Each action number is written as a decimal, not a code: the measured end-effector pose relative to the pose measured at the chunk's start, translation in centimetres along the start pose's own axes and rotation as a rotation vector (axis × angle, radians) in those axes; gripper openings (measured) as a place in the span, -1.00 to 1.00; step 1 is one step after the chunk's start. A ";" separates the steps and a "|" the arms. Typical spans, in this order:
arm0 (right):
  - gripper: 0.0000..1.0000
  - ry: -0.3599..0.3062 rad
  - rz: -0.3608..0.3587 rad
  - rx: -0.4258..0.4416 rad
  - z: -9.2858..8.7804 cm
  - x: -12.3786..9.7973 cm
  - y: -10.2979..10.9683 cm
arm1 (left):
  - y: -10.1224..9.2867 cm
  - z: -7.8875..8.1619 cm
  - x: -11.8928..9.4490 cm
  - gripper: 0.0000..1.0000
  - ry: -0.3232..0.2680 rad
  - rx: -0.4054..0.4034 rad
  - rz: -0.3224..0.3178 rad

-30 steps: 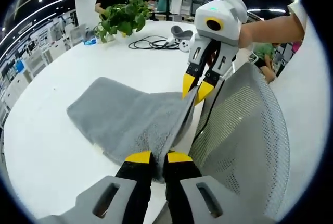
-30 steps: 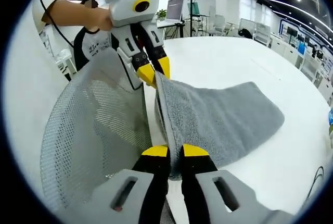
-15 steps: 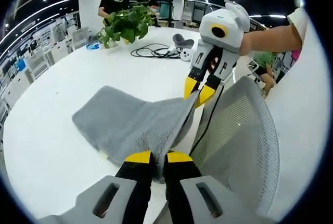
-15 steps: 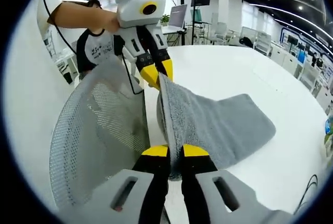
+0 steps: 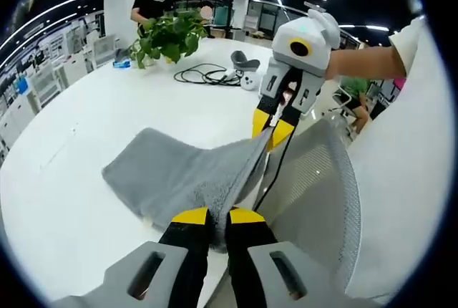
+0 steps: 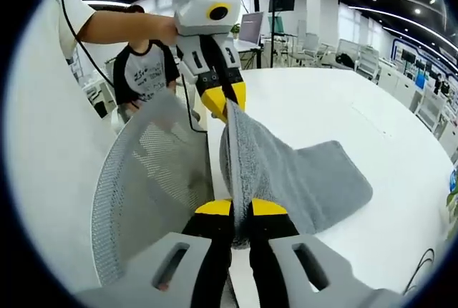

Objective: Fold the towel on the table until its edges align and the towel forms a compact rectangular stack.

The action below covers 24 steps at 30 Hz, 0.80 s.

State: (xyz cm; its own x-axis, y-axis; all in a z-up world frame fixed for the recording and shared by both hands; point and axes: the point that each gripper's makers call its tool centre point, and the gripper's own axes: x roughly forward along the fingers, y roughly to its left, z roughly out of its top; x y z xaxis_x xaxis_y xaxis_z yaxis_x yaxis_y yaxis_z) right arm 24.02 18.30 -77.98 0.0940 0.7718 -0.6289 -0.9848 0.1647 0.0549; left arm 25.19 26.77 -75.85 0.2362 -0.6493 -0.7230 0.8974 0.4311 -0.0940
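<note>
Both grippers have raised the near edge of the towel (image 5: 179, 175) higher than half a second ago, so more cloth hangs off the counter (image 5: 64, 200) and less lies flat.

Left gripper (image 5: 210, 216): jaws pressed together, pinching one near corner of the towel at the bottom centre of the left gripper view. It also shows in the upper centre of the right gripper view (image 6: 227, 106), held by a hand (image 6: 166, 30).

Right gripper (image 6: 241, 208): jaws pressed together, pinching the other near corner at the bottom centre of the right gripper view. It also shows in the upper right of the left gripper view (image 5: 270, 126).

Towel: grey, stretched taut between the two grippers, far half resting on the white counter (image 6: 401, 229).

A mesh chair back (image 5: 315, 200) stands just beside the lifted edge. A potted plant (image 5: 166, 36) and a black cable (image 5: 207, 75) sit in the upper left of the left gripper view.
</note>
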 end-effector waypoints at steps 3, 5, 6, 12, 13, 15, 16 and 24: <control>-0.90 -0.016 -0.025 0.007 0.6 -0.3 -0.8 | 0.3 0.3 -0.4 -0.85 0.003 -0.011 -0.014; -0.90 -0.031 -0.045 -0.001 1.4 -0.7 -1.0 | 0.7 0.5 -0.5 -0.84 -0.002 -0.019 -0.011; -0.90 -0.033 -0.053 -0.002 1.6 -0.8 -1.3 | 1.0 0.8 -0.6 -0.84 -0.008 -0.021 -0.009; -0.90 -0.031 -0.118 -0.012 2.3 -0.9 -3.4 | 3.0 1.9 -0.2 -0.84 -0.019 -0.034 0.017; -0.90 -0.034 -0.128 -0.015 2.4 -0.9 -3.7 | 3.2 2.0 -0.2 -0.84 -0.020 -0.030 0.021; -0.90 -0.039 -0.150 -0.032 2.6 -1.0 -4.5 | 3.9 2.4 -0.2 -0.84 -0.024 -0.031 0.036; -0.90 -0.042 -0.157 -0.030 2.7 -1.0 -4.9 | 4.3 2.7 -0.3 -0.84 -0.029 -0.033 0.040; -0.90 -0.050 -0.246 -0.052 3.3 -1.2 -8.0 | 6.7 4.2 0.2 -0.84 -0.046 -0.036 0.082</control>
State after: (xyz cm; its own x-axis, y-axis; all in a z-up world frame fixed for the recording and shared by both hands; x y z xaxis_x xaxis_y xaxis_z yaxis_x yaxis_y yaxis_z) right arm 32.30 18.11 -75.10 0.3372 0.7421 -0.5792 -0.9376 0.3200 -0.1359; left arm 32.79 26.90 -73.80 0.3260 -0.6384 -0.6972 0.8605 0.5058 -0.0608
